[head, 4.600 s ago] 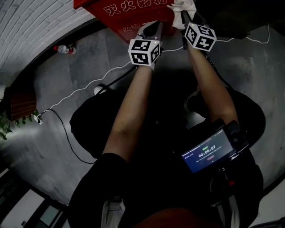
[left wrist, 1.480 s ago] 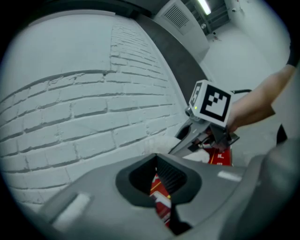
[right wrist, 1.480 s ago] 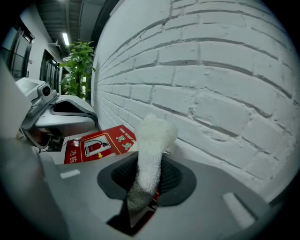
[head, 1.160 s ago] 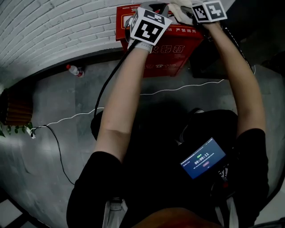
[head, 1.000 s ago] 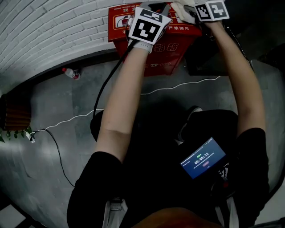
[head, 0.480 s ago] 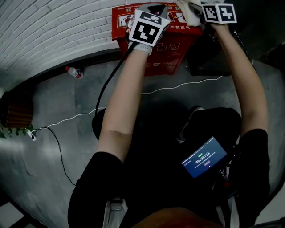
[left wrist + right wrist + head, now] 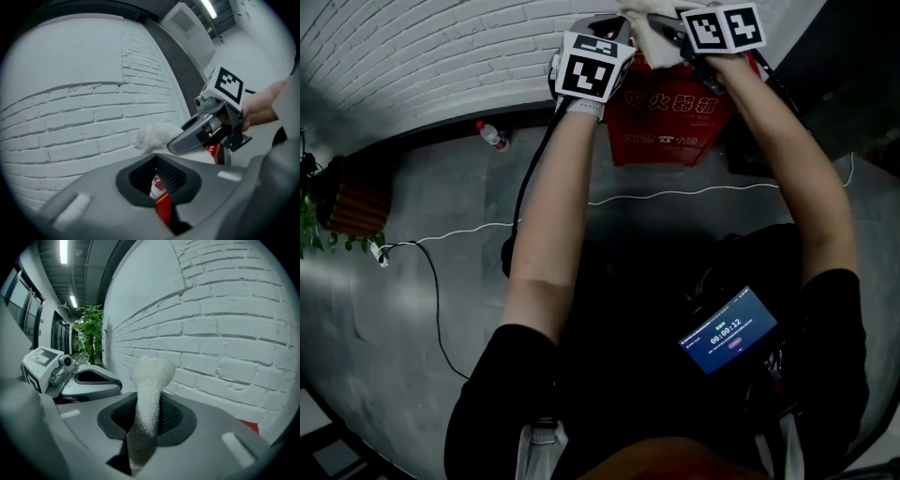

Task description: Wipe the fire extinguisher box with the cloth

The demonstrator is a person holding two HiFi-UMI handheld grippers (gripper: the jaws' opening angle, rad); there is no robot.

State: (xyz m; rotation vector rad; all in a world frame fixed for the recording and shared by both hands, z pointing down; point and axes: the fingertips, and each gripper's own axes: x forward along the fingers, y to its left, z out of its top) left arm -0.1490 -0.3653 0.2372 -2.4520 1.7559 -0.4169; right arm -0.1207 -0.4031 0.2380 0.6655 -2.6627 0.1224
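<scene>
My right gripper (image 7: 146,422) is pressed together on a white cloth (image 7: 150,380), pinching its lower end. The rest of the cloth stands straight up out of the slit as a soft roll, with its long axis pointing ahead toward the brick wall (image 7: 225,324). It looks light and limp, so I judge that a hold near one end, as here, leaves enough loose cloth to drag flat across a surface. My left gripper (image 7: 159,187) is also pressed nearly together, and a red and white sliver of the box (image 7: 161,208) sits in its slit. I take this to mean it is pinching the box's top edge to steady it. In the head view both grippers are at the top of the red box (image 7: 670,117), which stands on the floor against the wall. Its lettered front faces me and its top edge runs along the wall. The box looks stiff and smooth, probably sheet metal, and the rim seems the safest place to hold it.
</scene>
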